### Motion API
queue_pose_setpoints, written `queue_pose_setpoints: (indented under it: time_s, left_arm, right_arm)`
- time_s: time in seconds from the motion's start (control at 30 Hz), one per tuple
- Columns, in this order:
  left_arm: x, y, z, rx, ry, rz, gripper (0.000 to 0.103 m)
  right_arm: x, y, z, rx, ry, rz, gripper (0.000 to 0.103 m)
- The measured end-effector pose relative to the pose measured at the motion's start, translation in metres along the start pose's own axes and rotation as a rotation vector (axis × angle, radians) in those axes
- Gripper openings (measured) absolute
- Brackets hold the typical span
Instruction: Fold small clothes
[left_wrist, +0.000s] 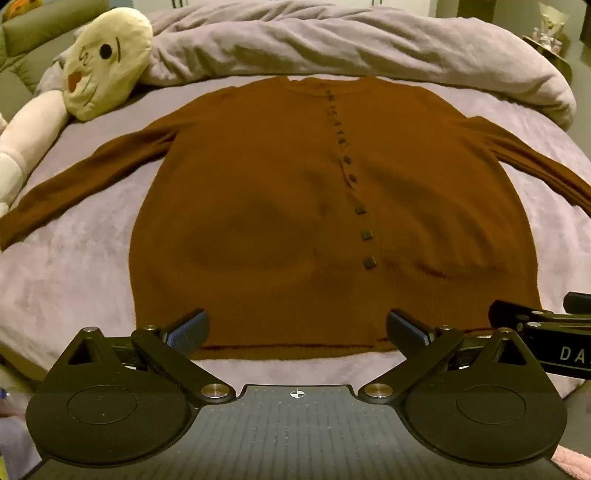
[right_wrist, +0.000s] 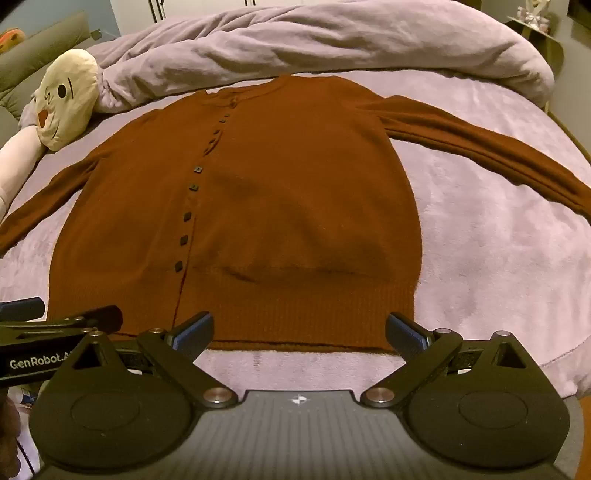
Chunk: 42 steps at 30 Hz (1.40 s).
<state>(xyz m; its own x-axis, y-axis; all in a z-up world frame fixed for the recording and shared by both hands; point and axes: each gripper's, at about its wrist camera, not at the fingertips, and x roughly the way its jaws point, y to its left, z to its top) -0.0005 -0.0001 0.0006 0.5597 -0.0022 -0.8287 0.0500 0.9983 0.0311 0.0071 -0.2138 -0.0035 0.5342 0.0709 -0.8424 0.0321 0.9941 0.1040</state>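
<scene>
A brown buttoned cardigan (left_wrist: 280, 206) lies flat and face up on the bed, sleeves spread to both sides, hem nearest me. It also shows in the right wrist view (right_wrist: 280, 206). My left gripper (left_wrist: 297, 328) is open and empty, just above the hem's left half. My right gripper (right_wrist: 299, 328) is open and empty, above the hem's right half. The right gripper's body shows at the right edge of the left wrist view (left_wrist: 546, 325), and the left gripper's body at the left edge of the right wrist view (right_wrist: 55, 328).
The bed has a lilac fleece cover (left_wrist: 74, 266). A rumpled lilac duvet (left_wrist: 332, 44) lies along the far side beyond the collar. A cream plush toy (left_wrist: 107, 62) lies at the far left, near the left sleeve. A small shelf (right_wrist: 535, 22) stands at the far right.
</scene>
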Motion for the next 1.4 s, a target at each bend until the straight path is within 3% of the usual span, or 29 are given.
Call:
queue_pose_setpoints:
  time_s: [1.0, 1.4]
  left_arm:
    - [-0.0017, -0.0009, -0.0002, -0.024, -0.009, 0.004, 0.103]
    - [-0.0020, -0.0029, -0.0010, -0.019, 0.003, -0.031, 0.103]
  right_arm:
    - [-0.0028, -0.0010, -0.0010, 0.010, -0.007, 0.017, 0.099]
    - [-0.0040, -0.0016, -0.0017, 0.010, -0.012, 0.018, 0.099]
